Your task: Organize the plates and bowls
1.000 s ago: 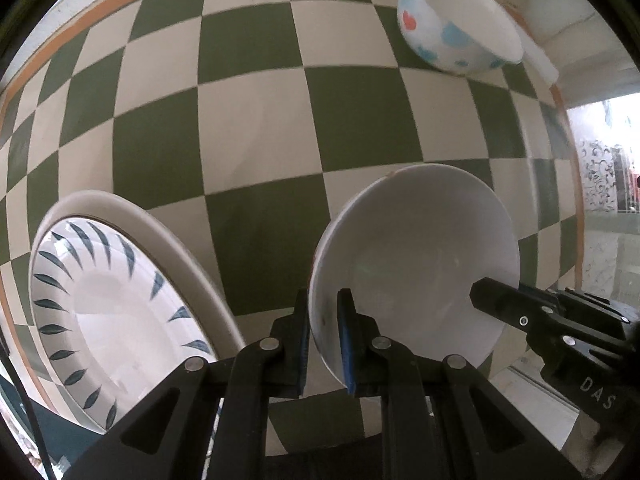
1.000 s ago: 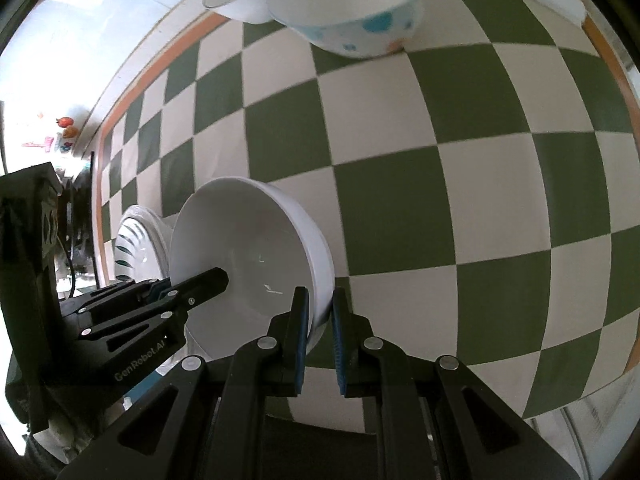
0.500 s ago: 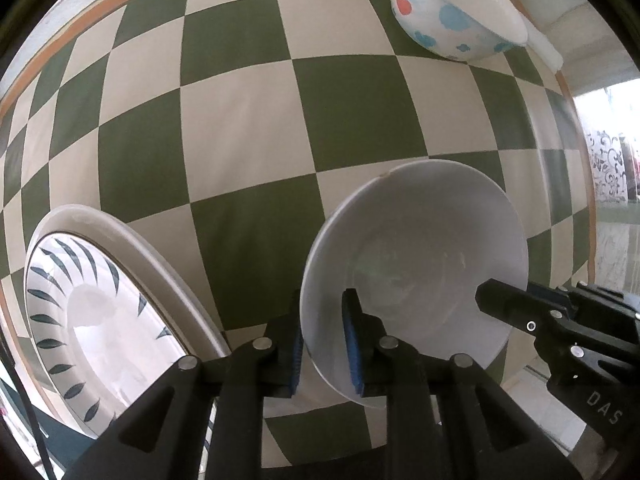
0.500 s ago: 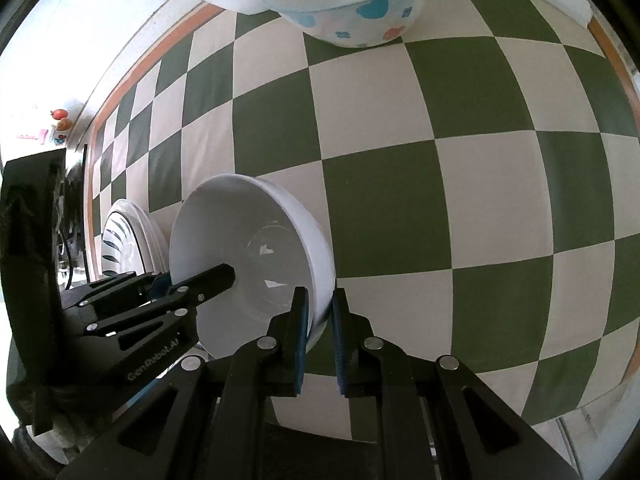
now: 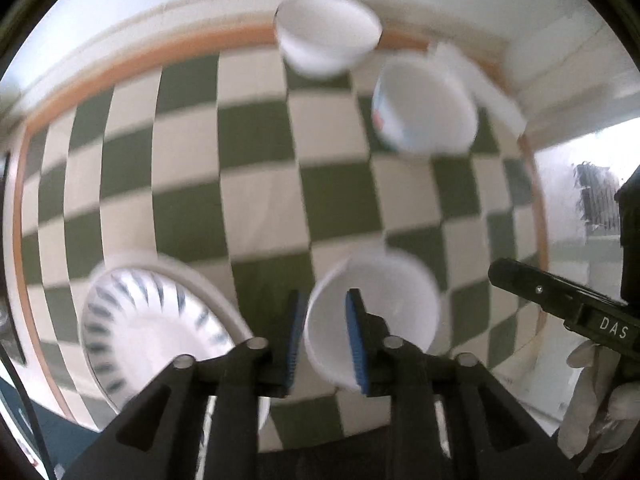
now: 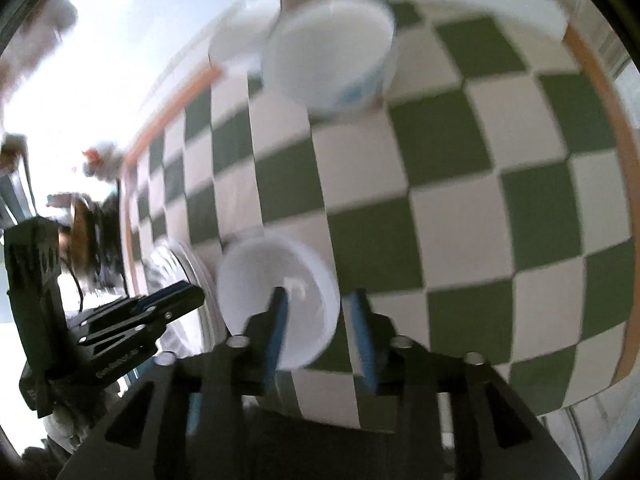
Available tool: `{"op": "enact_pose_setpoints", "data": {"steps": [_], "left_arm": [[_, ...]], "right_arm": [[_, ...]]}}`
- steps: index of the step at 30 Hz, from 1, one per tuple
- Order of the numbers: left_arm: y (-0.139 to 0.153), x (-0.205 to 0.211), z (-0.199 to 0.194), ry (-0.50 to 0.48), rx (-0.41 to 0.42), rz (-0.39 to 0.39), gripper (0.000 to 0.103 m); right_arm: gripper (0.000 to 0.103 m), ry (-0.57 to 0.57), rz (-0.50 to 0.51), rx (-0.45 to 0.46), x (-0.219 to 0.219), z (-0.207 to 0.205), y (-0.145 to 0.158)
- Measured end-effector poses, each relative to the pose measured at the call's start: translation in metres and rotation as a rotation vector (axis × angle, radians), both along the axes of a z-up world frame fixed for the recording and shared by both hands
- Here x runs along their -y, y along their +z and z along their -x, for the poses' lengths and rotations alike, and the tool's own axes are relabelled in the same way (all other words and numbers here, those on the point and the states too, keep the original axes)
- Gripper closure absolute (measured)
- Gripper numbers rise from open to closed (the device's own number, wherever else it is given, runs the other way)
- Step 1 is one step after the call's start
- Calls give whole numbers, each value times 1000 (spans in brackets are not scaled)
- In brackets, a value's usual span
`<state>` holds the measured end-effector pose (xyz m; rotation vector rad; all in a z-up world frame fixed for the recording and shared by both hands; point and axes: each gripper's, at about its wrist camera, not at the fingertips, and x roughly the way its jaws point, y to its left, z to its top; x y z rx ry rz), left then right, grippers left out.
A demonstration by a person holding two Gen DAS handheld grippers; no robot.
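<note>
You are working over a table (image 5: 260, 184) covered in green-and-cream checks with an orange border, pale wall behind it and a bright room to the side; both views are blurred. Nearest to you, the left gripper (image 5: 322, 336) and the right gripper (image 6: 320, 332) have both just been opening, and the plain white bowl (image 5: 380, 300) sits below them on the cloth; its rim lies between each pair of jaws, but the pads stand clear of it, so neither claw grips anything. Just beside that bowl, to its left in the left view, lies the leaf-patterned plate (image 5: 152, 320) on a larger white plate (image 5: 192, 272); whether bowl and plates touch you cannot tell. Farther off, well apart near the far border, stand a bowl with coloured spots (image 5: 424, 116) and another white bowl (image 5: 326, 36), with a flat white slab (image 6: 472, 0) behind them. By my reading the plates are stacked and one bowl is set down; the two far bowls remain to be gathered. Open cloth lies between, so nothing blocks the reach.
</note>
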<state>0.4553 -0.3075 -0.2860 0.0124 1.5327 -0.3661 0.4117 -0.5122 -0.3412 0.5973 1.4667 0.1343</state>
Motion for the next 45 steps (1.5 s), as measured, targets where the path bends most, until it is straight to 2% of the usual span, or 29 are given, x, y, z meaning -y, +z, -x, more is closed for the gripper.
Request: {"op": "enact_pose_setpoints", "data": {"steps": [2, 5, 9, 12, 17, 20, 21, 22, 24, 37, 45], "left_arm": [[7, 11, -29, 6, 22, 14, 81], [0, 29, -64, -5, 26, 20, 80], [-22, 54, -101, -29, 10, -2, 80], [-47, 73, -125, -49, -16, -17, 80], [-65, 95, -146, -98, -55, -12, 80], [-70, 101, -150, -122, -39, -24, 83], [-72, 102, -151, -131, -38, -23, 86], [-73, 103, -152, -137, -42, -21, 90], [-73, 104, -152, -145, -40, -16, 91], [-59, 98, -148, -154, 20, -27, 91], [-26, 80, -128, -145, 64, -2, 91]], "right_arm": [[60, -42, -3, 38, 14, -13, 13], [60, -82, 22, 73, 34, -38, 20], [60, -155, 54, 74, 63, -80, 4], [60, -164, 59, 59, 69, -95, -5], [60, -171, 53, 29, 72, -122, -28], [69, -166, 38, -3, 71, -135, -45], [80, -166, 38, -3, 71, -135, -45], [86, -167, 63, -21, 70, -140, -51], [91, -165, 74, -21, 69, -141, -52], [92, -142, 117, -11, 60, -143, -48], [92, -127, 118, 32, 51, -134, -21]]}}
